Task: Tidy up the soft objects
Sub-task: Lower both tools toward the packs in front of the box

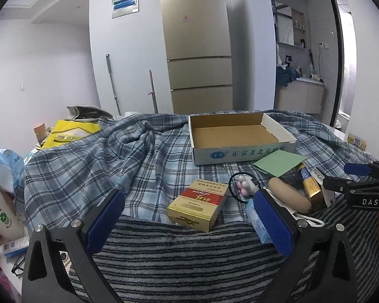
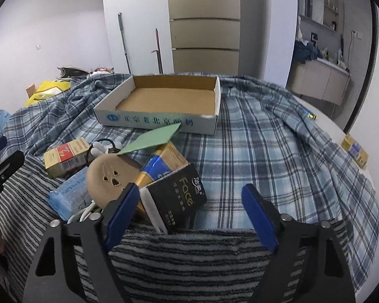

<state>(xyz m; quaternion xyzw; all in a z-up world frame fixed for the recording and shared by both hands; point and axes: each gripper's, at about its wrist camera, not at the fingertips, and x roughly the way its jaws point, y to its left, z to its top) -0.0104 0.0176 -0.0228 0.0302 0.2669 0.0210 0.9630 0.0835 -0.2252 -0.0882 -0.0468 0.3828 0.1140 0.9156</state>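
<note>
A grey striped towel point(image 1: 179, 250) point(image 2: 189, 257) lies on the plaid cloth point(image 1: 88, 166) point(image 2: 265, 151). My left gripper point(image 1: 189, 223) is open just above the towel's far edge, with a gold and red box point(image 1: 197, 205) beyond it. My right gripper point(image 2: 192, 217) is open over the same towel, and a black tissue pack point(image 2: 184, 192) lies between its fingers, close to the left pad point(image 2: 122, 214). Beside the pack are a beige round pad point(image 2: 106, 179), a blue wipes pack point(image 2: 68, 194), a green sheet point(image 2: 151, 140) and a paw hair tie point(image 1: 245, 186).
An empty cardboard tray point(image 1: 242, 151) point(image 2: 156, 121) stands behind the pile on the cloth. A gold carton point(image 2: 164, 161) lies under the tissue pack. Bags, a yellow packet point(image 1: 68, 133) and a paper cup point(image 1: 2, 217) crowd the left edge. A fridge point(image 1: 197, 45) stands behind.
</note>
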